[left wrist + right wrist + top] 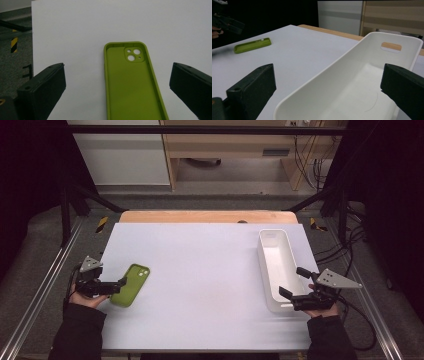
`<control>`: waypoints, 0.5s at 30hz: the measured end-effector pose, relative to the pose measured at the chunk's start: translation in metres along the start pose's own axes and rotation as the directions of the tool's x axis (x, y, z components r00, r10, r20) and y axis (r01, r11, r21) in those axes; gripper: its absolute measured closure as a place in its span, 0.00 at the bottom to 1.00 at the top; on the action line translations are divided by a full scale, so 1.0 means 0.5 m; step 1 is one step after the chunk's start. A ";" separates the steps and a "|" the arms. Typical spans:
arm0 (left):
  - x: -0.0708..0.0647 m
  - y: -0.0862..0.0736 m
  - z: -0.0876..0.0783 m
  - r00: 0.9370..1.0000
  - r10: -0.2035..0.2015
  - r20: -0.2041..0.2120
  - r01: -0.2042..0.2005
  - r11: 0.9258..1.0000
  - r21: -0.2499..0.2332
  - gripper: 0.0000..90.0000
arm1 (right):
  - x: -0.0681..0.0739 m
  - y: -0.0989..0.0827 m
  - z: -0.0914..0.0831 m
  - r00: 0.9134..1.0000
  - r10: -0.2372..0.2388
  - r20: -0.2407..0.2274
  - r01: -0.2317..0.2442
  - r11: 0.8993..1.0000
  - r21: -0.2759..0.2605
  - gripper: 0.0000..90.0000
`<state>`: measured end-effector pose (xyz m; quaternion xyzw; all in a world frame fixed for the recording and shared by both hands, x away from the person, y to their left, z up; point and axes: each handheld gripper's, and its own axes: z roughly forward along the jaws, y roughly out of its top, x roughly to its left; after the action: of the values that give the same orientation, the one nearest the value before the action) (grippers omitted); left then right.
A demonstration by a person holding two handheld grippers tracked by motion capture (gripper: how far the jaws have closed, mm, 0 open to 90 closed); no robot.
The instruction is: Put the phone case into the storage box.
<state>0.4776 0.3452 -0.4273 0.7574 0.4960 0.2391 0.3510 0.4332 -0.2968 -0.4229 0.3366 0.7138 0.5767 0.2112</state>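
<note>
Left gripper (120,282), high view: held at the bench's near-left part, jaws spread and empty, their tips at the near end of the green case (131,284), which lies flat with its open side up; right gripper (289,282) waits open at the near end of the white bin (274,254), its jaws to either side of the rim and, as far as can be judged, not pressing it. Left gripper view: the case (132,82) lies lengthwise between the two wide-apart jaws, camera cut-out at the far end, neither pad on it. To grasp well, the jaws should likely come down level until they straddle the case's thin side walls, then close squarely across the width so the soft shell neither twists nor skids. Right gripper view: the bin (352,82) runs away between the open jaws, a handle slot in its far wall; the case (252,45) lies well apart on the bench (294,50). Surface: a pale, matt sheet over a wooden top. Room: dark frame rails, grey floor, hazard-striped tape, cables and wooden shelving beyond.
</note>
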 end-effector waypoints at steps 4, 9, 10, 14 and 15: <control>0.004 -0.007 0.012 1.000 0.005 -0.005 -0.005 1.000 0.023 0.01 | 0.000 0.000 0.000 1.000 0.000 0.000 0.000 1.000 0.000 0.01; 0.007 -0.017 0.025 1.000 0.000 -0.009 0.000 0.999 0.054 0.02 | -0.001 0.001 -0.002 1.000 -0.001 -0.002 0.001 1.000 -0.002 0.01; 0.009 -0.022 0.031 1.000 -0.002 -0.006 0.002 0.998 0.066 0.03 | -0.001 0.001 -0.002 1.000 0.003 -0.002 -0.003 1.000 -0.004 0.01; 0.006 -0.026 0.042 1.000 0.016 -0.022 -0.014 0.995 0.099 0.05 | -0.001 0.000 -0.001 1.000 0.001 -0.002 -0.001 1.000 -0.001 0.01; 0.006 -0.026 0.042 1.000 0.016 -0.022 -0.014 0.995 0.099 0.07 | -0.001 0.000 -0.002 1.000 0.000 0.000 0.000 1.000 -0.001 0.01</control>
<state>0.4863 0.3453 -0.4509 0.7747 0.5054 0.2254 0.3058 0.4329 -0.2975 -0.4226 0.3367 0.7135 0.5769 0.2114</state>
